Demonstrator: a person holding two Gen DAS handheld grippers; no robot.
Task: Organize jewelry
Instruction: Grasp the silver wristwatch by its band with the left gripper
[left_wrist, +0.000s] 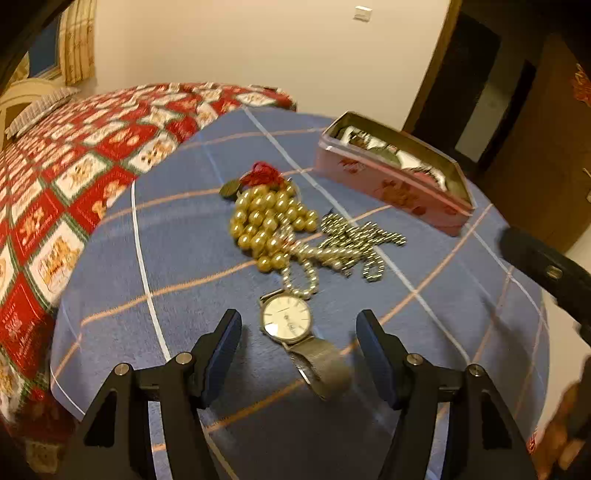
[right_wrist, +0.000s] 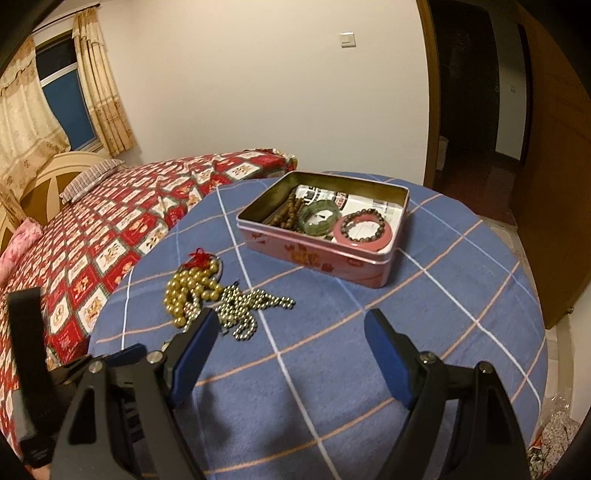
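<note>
A watch (left_wrist: 287, 318) with a white face and a grey mesh strap lies on the blue checked cloth (left_wrist: 184, 258), between the tips of my open left gripper (left_wrist: 298, 325). Beyond it lie a gold bead necklace (left_wrist: 266, 221), a small pearl strand (left_wrist: 303, 273) and a silver bead chain (left_wrist: 354, 240). A pink tin (right_wrist: 325, 254) stands at the back, holding a green bangle (right_wrist: 319, 218), a pink bangle (right_wrist: 364, 232) and brown beads (right_wrist: 286, 216). My right gripper (right_wrist: 291, 325) is open and empty, above the cloth in front of the tin. The necklace (right_wrist: 190, 291) and chain (right_wrist: 243, 306) lie to its left.
A bed with a red patterned quilt (right_wrist: 110, 229) lies to the left of the table. An open doorway (right_wrist: 476, 85) and a wooden door are at the back right. The right gripper's body (left_wrist: 546, 273) shows at the right edge of the left wrist view.
</note>
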